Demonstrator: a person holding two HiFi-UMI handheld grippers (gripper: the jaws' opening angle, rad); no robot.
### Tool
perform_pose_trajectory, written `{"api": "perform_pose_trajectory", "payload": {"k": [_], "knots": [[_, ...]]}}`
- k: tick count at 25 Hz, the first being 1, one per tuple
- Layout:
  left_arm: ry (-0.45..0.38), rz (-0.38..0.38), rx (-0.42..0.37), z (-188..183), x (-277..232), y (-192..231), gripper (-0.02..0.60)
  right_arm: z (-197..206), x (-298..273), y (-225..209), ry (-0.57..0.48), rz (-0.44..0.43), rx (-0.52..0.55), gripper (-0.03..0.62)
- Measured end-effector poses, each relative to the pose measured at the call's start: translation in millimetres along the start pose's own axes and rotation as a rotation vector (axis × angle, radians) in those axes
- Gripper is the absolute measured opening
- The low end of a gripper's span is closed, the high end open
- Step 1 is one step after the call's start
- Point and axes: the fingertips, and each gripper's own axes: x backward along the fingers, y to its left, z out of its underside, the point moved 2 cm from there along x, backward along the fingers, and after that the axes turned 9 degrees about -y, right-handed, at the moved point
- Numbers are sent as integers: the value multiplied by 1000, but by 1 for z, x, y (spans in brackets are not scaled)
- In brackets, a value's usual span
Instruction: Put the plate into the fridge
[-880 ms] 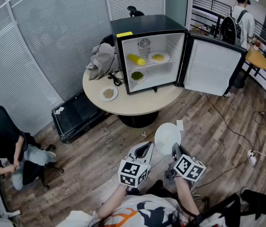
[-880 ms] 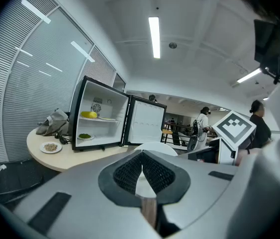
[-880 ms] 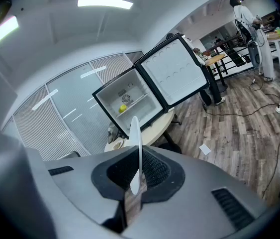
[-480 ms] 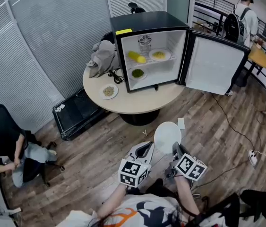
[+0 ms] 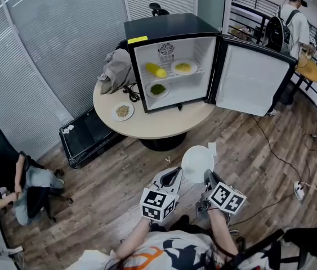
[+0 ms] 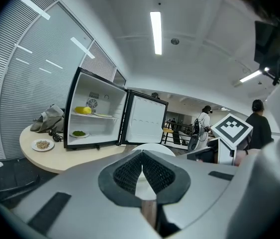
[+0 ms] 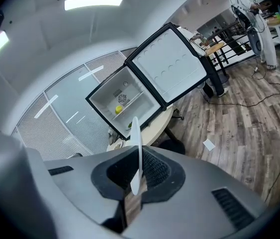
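Observation:
My right gripper [image 5: 208,176] is shut on the rim of a white empty plate [image 5: 197,163], held over the wood floor in front of the round table [image 5: 147,125]. In the right gripper view the plate [image 7: 136,153] shows edge-on between the pads. The left gripper [image 5: 175,175] hovers just left of the plate, jaws shut on nothing; its own view shows the closed tips [image 6: 142,156] with the plate [image 6: 152,147] behind. The black mini fridge [image 5: 169,61] stands on the table with its door [image 5: 251,77] swung wide open.
Inside the fridge are a yellow item [image 5: 155,70], a plate of yellow food [image 5: 183,67] and a plate of greens [image 5: 157,89]. A plate of food [image 5: 123,111], cables and a grey cloth [image 5: 113,69] lie on the table. A seated person [image 5: 6,173] is left, a standing person [image 5: 290,21] right.
The fridge and table have shifted slightly left and nearer in the head view. Both grippers and the plate keep their places relative to each other.

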Motion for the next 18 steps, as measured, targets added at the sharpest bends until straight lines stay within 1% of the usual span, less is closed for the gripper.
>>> {"api": "perform_pose_trajectory", "payload": {"k": [8, 13, 18], "knots": [[-23, -13, 12, -1, -30, -18, 11, -25, -7, -24, 11, -25, 4, 23], [-2, -41, 11, 7, -34, -19, 11, -28, -9, -38, 22, -30, -13, 23], [16, -50, 13, 9, -34, -17, 11, -25, -14, -39, 30, -36, -36, 23]]}}
